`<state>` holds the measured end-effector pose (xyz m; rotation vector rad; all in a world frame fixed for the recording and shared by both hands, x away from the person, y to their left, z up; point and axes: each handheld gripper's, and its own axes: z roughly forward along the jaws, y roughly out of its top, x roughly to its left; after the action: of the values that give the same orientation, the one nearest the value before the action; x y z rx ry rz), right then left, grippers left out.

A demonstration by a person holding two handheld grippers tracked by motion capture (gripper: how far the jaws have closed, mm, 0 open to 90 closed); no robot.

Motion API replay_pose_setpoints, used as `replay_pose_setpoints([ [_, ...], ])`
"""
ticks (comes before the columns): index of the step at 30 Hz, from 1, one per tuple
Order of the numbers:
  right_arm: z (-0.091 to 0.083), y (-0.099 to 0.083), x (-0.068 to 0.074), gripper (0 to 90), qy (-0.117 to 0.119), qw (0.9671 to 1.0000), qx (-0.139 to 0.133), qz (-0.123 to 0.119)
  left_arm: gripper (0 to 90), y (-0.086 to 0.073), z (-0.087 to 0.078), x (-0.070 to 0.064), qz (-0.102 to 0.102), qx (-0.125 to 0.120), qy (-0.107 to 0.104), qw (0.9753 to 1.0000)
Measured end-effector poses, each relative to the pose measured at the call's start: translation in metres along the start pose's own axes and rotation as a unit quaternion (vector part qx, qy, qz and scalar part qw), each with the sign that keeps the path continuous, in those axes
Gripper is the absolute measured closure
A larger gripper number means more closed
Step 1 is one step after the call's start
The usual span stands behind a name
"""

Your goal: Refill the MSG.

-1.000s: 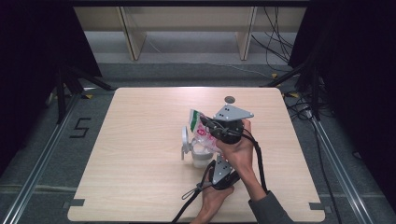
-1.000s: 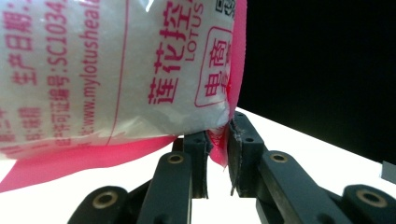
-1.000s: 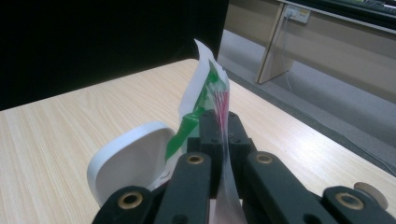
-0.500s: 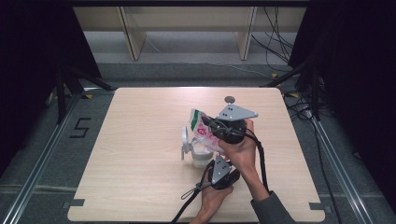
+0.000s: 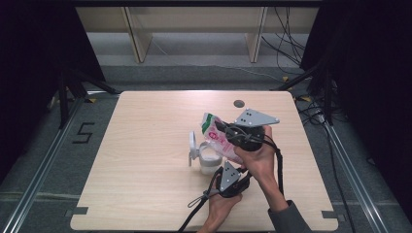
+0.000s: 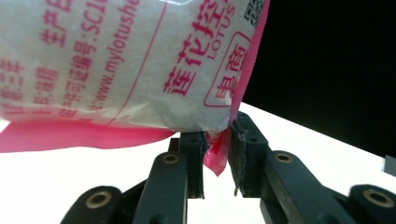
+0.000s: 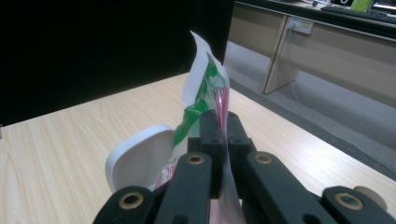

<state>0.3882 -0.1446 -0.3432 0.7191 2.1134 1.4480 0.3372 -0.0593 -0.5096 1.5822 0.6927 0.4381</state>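
My right claw (image 5: pixel 224 130) is clamped on the top edge of the bag (image 5: pixel 218 137), holding it tilted over the white jar (image 5: pixel 208 159). My left claw (image 6: pixel 216 158) pinches the bag's pink bottom corner from below.

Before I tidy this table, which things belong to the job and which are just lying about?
In use: pink-printed plastic bag of white powder; white lidded plastic cup; left hand-held gripper and right hand-held gripper, both clamping the bag.

Lying about: small dark round disc at the table's far edge.
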Motion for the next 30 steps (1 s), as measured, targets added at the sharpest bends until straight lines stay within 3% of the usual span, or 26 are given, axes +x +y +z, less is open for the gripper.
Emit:
replay_pose_setpoints([
  [1,-0.003,-0.001,0.0,90.0,0.005,0.9999,0.006,0.014,75.7,0.0,0.0,-0.001,0.0,0.001,0.0,1.0],
  [3,-0.005,-0.002,-0.003,90.0,0.011,0.9999,0.0,0.008,75.6,-0.001,0.0,-0.001,0.003,0.003,-0.005,1.0],
  [7,-0.011,-0.003,-0.004,90.0,0.02,0.9996,-0.002,0.019,75.1,-0.002,-0.001,-0.002,0.002,0.005,0.0,1.0],
  [10,-0.017,-0.004,-0.005,90.0,0.011,0.9997,-0.006,0.019,74.8,-0.002,-0.002,-0.001,0.003,0.006,0.001,1.0],
  [17,-0.03,-0.008,-0.007,90.0,0.027,0.9991,-0.018,0.027,73.3,-0.005,-0.005,0.0,0.006,0.015,-0.006,0.9999],
  [19,-0.034,-0.011,-0.009,90.0,0.034,0.998,-0.023,0.048,72.3,-0.005,-0.007,0.0,0.007,0.025,-0.005,0.9997],
  [20,-0.034,-0.011,-0.012,90.0,0.034,0.9981,-0.027,0.043,72.3,-0.005,-0.008,0.001,0.008,0.028,-0.005,0.9996],
  [22,-0.039,-0.013,-0.013,90.0,0.031,0.9973,-0.031,0.059,71.9,-0.006,-0.009,0.002,0.009,0.024,-0.007,0.9996],
  [23,-0.039,-0.013,-0.016,90.0,0.03,0.9978,-0.034,0.049,71.3,-0.006,-0.01,0.003,0.009,0.026,-0.008,0.9996],
  [26,-0.042,-0.015,-0.018,90.0,0.031,0.997,-0.041,0.058,70.6,-0.007,-0.013,0.005,0.011,0.031,-0.003,0.9994],
  [28,-0.044,-0.018,-0.02,90.0,0.047,0.9951,-0.046,0.073,69.7,-0.008,-0.014,0.007,0.011,0.035,-0.001,0.9993],
  [30,-0.045,-0.02,-0.023,90.0,0.05,0.9948,-0.053,0.072,68.9,-0.009,-0.016,0.007,0.011,0.039,-0.002,0.9992],
])
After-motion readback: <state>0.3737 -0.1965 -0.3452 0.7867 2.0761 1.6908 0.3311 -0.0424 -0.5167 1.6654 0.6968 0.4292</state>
